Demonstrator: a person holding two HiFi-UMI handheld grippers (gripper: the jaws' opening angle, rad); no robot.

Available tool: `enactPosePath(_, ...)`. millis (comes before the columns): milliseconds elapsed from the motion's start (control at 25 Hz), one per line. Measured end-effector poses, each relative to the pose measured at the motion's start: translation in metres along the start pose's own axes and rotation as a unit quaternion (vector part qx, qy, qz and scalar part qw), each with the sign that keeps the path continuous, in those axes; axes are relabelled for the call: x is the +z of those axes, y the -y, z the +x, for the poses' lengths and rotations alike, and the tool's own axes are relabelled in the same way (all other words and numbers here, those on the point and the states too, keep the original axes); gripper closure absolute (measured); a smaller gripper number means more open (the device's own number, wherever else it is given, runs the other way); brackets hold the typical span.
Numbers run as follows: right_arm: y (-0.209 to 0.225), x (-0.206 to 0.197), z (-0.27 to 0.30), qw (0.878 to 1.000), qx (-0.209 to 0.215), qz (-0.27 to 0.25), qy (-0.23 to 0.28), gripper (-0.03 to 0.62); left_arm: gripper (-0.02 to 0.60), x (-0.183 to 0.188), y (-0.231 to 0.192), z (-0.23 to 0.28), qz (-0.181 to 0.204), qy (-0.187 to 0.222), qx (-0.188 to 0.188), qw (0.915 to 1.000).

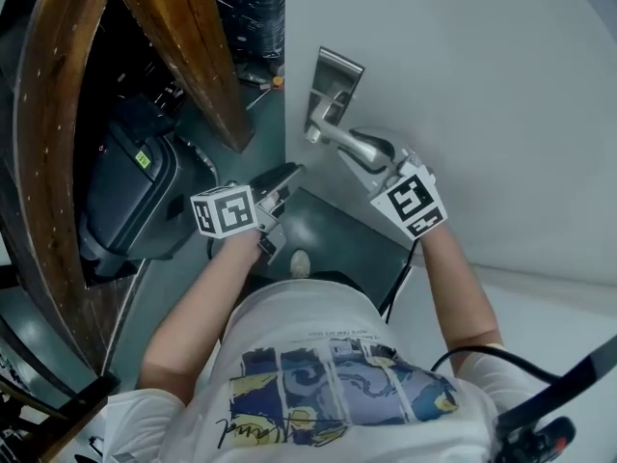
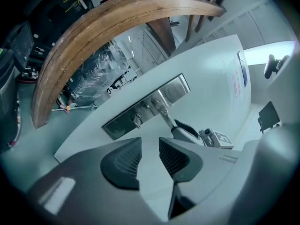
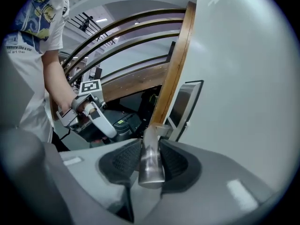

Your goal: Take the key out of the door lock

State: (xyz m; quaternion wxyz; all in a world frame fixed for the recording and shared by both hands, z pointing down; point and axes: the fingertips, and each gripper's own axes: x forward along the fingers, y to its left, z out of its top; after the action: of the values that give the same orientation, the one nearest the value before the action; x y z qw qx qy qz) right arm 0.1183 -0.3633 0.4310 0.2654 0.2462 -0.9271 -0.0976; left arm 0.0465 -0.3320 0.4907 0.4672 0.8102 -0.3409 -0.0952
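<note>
**Right gripper clasping door handle as left one faces the key**

The right gripper is grasping the metal handle. Its ribbed pads are sitting against both sides of the lever, whose free end is pointing back toward the camera. The left gripper is hanging released, jaws wide apart with nothing between them, short of the white door and not touching it.

The key is sitting in the lock, on the steel plate that also carries the handle. It is just beside the handle's root, ahead of the left gripper's open jaws and untouched.

Each gripper is carrying a marker cube with black-and-white square patterns. A sheet with blue print is hanging on the door, too small to read. The person's white shirt is showing comic-style panels and a scrawled black word that cannot be made out.

A curved wooden beam is arching past the door's edge. Beyond it a black case is standing closed, with a yellow label whose writing is too small to read.
</note>
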Motion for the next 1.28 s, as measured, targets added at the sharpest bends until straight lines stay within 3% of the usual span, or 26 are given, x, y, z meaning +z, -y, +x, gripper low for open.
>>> enactPosePath(320,0.003,0.003,0.002,1.0,0.009,-0.005,0.017,0.477,0.456,0.011,-0.009,0.02,-0.078,0.042,-0.019,0.9959)
enactPosePath(720,0.001,0.002,0.003,1.0,0.011,0.006,0.02,0.477,0.456,0.024,-0.036,0.048,-0.167,0.088,-0.022,0.9818)
enactPosePath(1040,0.001,0.003,0.004,0.999,0.02,0.01,0.023,0.477,0.456,0.033,-0.036,0.068,-0.196,0.106,-0.05,0.9736)
enactPosePath(1280,0.001,0.003,0.004,0.999,0.017,0.014,0.029,0.477,0.549,0.035,-0.038,0.073,-0.221,0.116,-0.058,0.9665)
